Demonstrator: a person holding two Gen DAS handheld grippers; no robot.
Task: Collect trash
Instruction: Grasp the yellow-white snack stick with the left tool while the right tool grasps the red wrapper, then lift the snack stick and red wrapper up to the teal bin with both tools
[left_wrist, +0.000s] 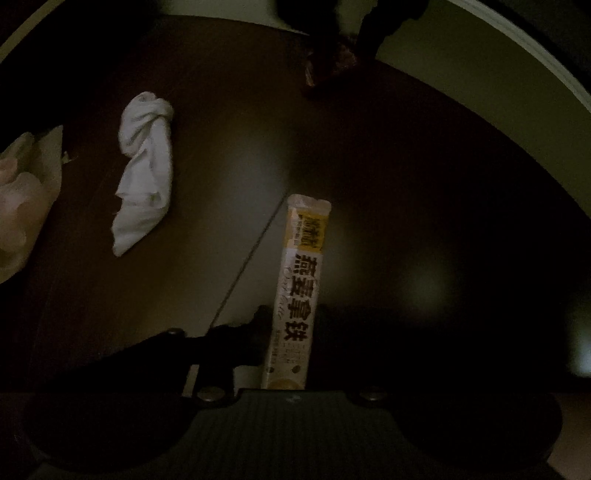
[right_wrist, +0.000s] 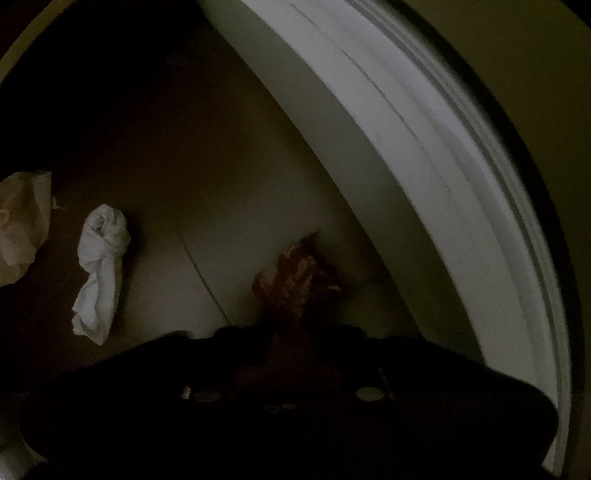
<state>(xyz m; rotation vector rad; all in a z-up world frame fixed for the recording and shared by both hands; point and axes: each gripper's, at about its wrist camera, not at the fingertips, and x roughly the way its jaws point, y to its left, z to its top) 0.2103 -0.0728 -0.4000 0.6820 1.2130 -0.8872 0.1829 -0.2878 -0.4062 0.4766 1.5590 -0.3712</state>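
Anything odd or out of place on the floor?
Only litter: a twisted white tissue loose on the floor, a crumpled pale bag at the left edge. No spill or damage visible; the lighting is dim.

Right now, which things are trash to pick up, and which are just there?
Trash for the job:
- sachet, in the left claw
- brown wrapper, in the right claw
- crumpled white tissue
- pale plastic bag, maybe trash

Just there:
- dark floor
- white baseboard
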